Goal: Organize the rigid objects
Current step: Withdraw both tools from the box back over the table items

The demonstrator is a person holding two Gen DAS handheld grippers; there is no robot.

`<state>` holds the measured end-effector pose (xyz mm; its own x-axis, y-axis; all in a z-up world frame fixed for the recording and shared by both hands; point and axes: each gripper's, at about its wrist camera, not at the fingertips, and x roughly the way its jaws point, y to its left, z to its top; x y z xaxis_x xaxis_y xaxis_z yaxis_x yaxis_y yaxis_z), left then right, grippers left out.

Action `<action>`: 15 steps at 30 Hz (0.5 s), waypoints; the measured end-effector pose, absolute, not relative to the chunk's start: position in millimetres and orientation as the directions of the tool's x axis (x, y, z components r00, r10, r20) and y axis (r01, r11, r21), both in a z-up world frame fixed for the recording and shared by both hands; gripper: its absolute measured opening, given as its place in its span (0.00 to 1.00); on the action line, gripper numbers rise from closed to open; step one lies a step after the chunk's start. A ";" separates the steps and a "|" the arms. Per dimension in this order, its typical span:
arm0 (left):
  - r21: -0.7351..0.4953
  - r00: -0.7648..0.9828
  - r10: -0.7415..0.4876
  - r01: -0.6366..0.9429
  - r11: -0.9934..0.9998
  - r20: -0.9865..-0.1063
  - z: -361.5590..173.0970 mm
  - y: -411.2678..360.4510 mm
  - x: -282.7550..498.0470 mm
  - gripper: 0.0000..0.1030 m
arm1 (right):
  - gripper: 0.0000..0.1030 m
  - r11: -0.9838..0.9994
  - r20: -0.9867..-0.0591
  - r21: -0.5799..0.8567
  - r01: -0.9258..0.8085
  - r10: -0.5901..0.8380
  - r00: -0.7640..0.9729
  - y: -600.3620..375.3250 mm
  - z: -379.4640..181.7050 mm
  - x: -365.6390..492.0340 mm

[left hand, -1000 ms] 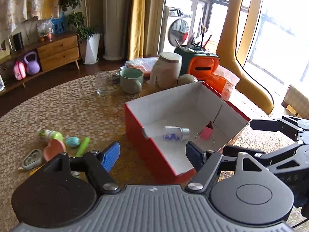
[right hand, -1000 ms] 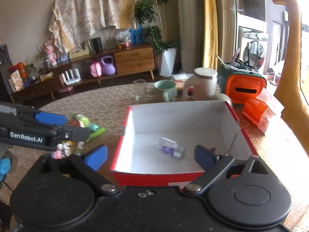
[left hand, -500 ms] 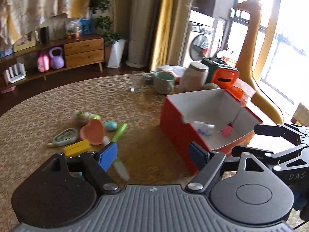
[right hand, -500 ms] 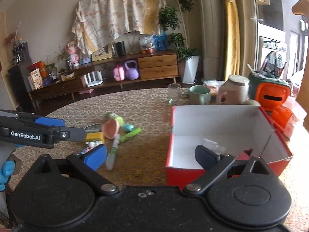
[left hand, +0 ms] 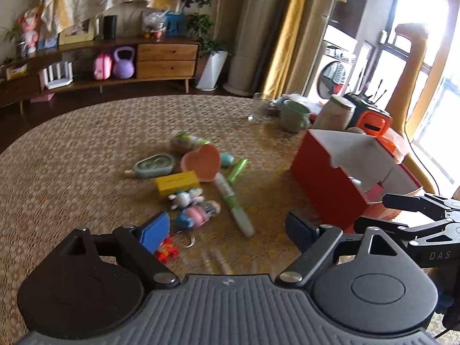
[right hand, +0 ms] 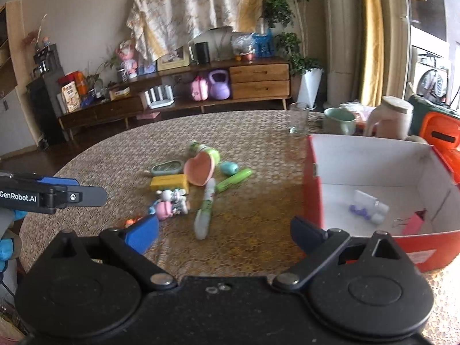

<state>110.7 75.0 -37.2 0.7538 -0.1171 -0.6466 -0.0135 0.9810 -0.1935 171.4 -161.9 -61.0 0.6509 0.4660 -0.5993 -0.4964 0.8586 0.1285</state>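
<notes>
Left tongs (left hand: 227,224) spread wide, nothing between the blue pads (left hand: 153,231), hovering over the counter (left hand: 72,155). Right tongs (right hand: 224,231) likewise wide and empty, low over the same woven surface.

Ahead of the left tongs, a loose cluster of small things: red toy (left hand: 166,251) just beside the left pad, cartoon figures (left hand: 191,207) a little farther out, white-and-green marker (left hand: 234,208) lying slantwise ahead of the gap between the pads. Beyond these, yellow block (left hand: 176,182), pink heart dish (left hand: 201,162), grey-green oval case (left hand: 152,165), green pen (left hand: 237,169), small teal piece (left hand: 227,159) and green bottle (left hand: 187,141), most touching or nearly touching a neighbour. Slight motion blur over the pile.

To the right of the left tongs, red box (left hand: 325,178), open-topped with white inside, standing well apart from the pile. From the right wrist view, same box (right hand: 312,189) ahead and right of the right tongs, holding a small clear bottle (right hand: 371,204) with purple contents and a pink tag (right hand: 412,224) near the front wall.

Far side of the counter beyond the box: glass (right hand: 299,118), green mug (right hand: 339,120), pale jug (right hand: 392,122), orange case (right hand: 444,129).
</notes>
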 end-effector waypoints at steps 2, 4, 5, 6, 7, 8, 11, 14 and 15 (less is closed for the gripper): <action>-0.191 0.752 -0.107 -0.026 0.981 -0.651 -44.1 81.3 109.4 0.87 | 0.95 0.853 -0.605 0.129 -0.506 0.472 0.641 -154.1 -64.5 172.1; -0.189 0.750 -0.103 -0.031 0.981 -0.654 -50.3 87.1 108.1 0.95 | 0.95 0.851 -0.616 0.129 -0.509 0.471 0.631 -148.4 -68.8 175.4; -0.190 0.749 -0.101 -0.034 0.981 -0.655 -53.1 89.5 108.1 1.00 | 0.95 0.851 -0.623 0.129 -0.509 0.469 0.626 -145.0 -72.0 178.1; -0.192 0.753 -0.098 -0.038 0.981 -0.650 -55.8 92.3 107.5 1.00 | 0.95 0.850 -0.628 0.129 -0.510 0.468 0.622 -141.1 -74.5 180.3; -0.193 0.754 -0.098 -0.040 0.980 -0.649 -58.6 94.8 107.8 1.00 | 0.95 0.850 -0.634 0.130 -0.510 0.467 0.617 -137.6 -77.7 182.9; -0.193 0.751 -0.097 -0.041 0.980 -0.653 -61.4 96.9 109.0 1.00 | 0.95 0.849 -0.639 0.130 -0.512 0.466 0.612 -134.8 -79.7 184.6; -0.184 0.744 -0.080 -0.059 0.981 -0.663 -71.8 103.8 113.4 1.00 | 0.95 0.837 -0.649 0.117 -0.535 0.472 0.596 -123.0 -88.2 191.2; -0.181 0.729 -0.072 -0.072 0.981 -0.680 -84.6 111.0 119.1 1.00 | 0.95 0.833 -0.660 0.103 -0.543 0.466 0.589 -111.0 -94.7 199.9; -0.181 0.719 -0.068 -0.082 0.980 -0.692 -90.1 114.1 122.1 1.00 | 0.94 0.835 -0.665 0.100 -0.541 0.460 0.588 -107.7 -97.8 203.7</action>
